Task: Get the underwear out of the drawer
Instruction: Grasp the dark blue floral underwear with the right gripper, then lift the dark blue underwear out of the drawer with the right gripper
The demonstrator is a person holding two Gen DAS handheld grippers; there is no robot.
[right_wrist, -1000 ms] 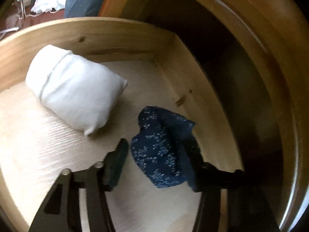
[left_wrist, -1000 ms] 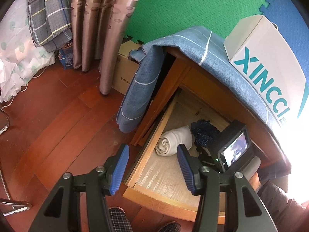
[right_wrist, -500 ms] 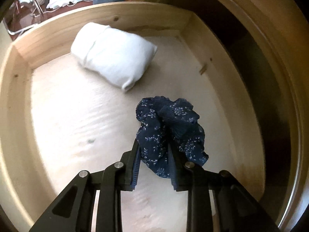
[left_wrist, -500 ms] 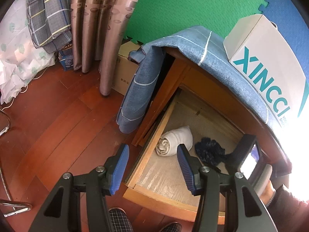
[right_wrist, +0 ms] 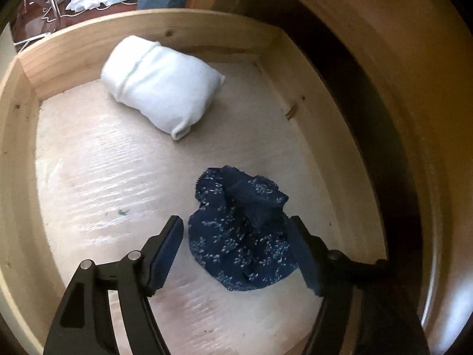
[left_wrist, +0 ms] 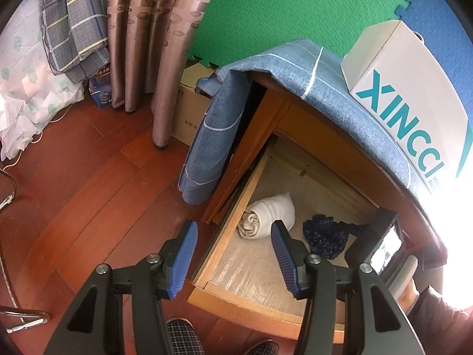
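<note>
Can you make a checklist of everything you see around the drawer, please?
Surface: open wooden drawer, pale liner.
Job's things: dark blue floral underwear on the drawer floor; white rolled cloth apart from it.
Clutter: white printed box on blue cloth.
Grippers: right gripper jaws just opened, straddling the underwear; left gripper open, empty.
Cables: white cord on floor.
Surroundings: curtains, green foam wall mat.
</note>
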